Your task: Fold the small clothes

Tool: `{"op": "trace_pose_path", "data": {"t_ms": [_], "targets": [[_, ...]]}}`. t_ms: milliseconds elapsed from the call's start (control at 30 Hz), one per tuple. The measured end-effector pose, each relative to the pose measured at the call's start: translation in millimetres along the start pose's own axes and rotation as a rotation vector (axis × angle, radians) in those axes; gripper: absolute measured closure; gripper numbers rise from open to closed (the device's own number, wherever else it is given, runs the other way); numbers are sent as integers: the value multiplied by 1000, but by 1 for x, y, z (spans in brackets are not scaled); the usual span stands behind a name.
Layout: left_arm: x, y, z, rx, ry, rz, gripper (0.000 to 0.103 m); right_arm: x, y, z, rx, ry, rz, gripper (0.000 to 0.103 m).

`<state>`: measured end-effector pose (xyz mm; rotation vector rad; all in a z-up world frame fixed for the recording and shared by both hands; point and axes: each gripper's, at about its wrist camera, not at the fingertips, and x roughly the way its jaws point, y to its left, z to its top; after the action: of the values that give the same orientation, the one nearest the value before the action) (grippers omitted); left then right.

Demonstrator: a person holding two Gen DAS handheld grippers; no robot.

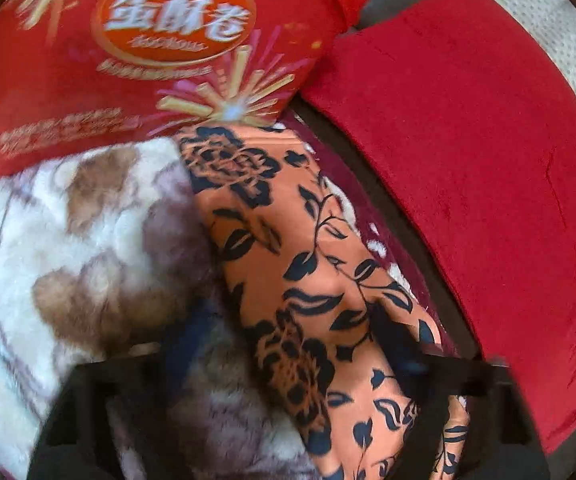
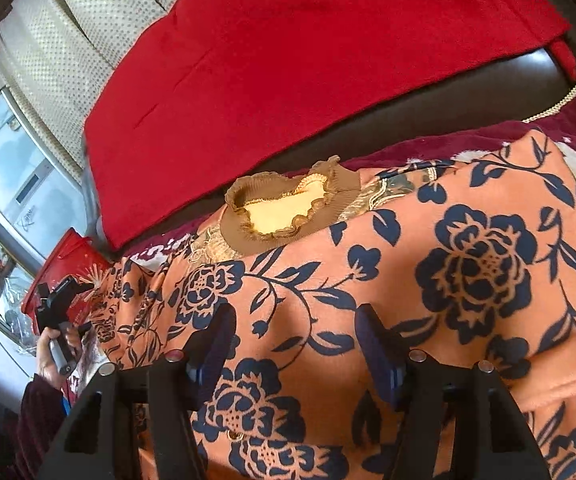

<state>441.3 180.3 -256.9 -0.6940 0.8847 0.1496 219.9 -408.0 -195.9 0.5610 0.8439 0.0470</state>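
Observation:
An orange top with dark blue flowers [image 2: 428, 280] lies spread on a fleece blanket, its brown ruffled collar [image 2: 288, 208] at the far side. My right gripper [image 2: 294, 344] is open just above the top's middle, with nothing between its fingers. In the left wrist view a sleeve of the same top [image 1: 308, 264] runs diagonally across the blanket. My left gripper [image 1: 292, 344] is open low over the sleeve, one finger on either side of it. The left gripper also shows far left in the right wrist view [image 2: 61, 308], held in a hand.
A white and brown fleece blanket [image 1: 67, 248] covers the seat. A red printed bag [image 1: 147, 48] lies at the sleeve's far end. A red cushion [image 2: 288, 60] leans on the dark sofa back [image 2: 468, 92]. Cream curtains [image 2: 71, 36] and a window stand at the left.

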Motion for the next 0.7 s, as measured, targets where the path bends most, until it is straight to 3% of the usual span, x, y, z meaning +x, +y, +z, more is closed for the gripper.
{"op": "trace_pose_path", "data": {"t_ms": [33, 100, 167, 267, 400, 500, 700], "targets": [[9, -2, 3, 11, 32, -26, 78, 2, 1, 1, 1, -1, 0, 38], [18, -4, 3, 2, 36, -27, 83, 4, 1, 3, 6, -3, 7, 38], [16, -8, 2, 2, 7, -30, 96, 4, 1, 3, 11, -8, 6, 38], [-6, -28, -1, 45, -83, -89, 96, 1, 0, 3, 16, -19, 2, 38], [-46, -94, -22, 247, -153, -146, 97, -9, -6, 6, 43, -56, -3, 38], [-73, -157, -63, 436, -158, -209, 97, -22, -15, 7, 76, -94, -8, 38], [-116, -261, -190, 788, -53, -379, 97, -51, -36, 7, 126, -159, -36, 38]]}}
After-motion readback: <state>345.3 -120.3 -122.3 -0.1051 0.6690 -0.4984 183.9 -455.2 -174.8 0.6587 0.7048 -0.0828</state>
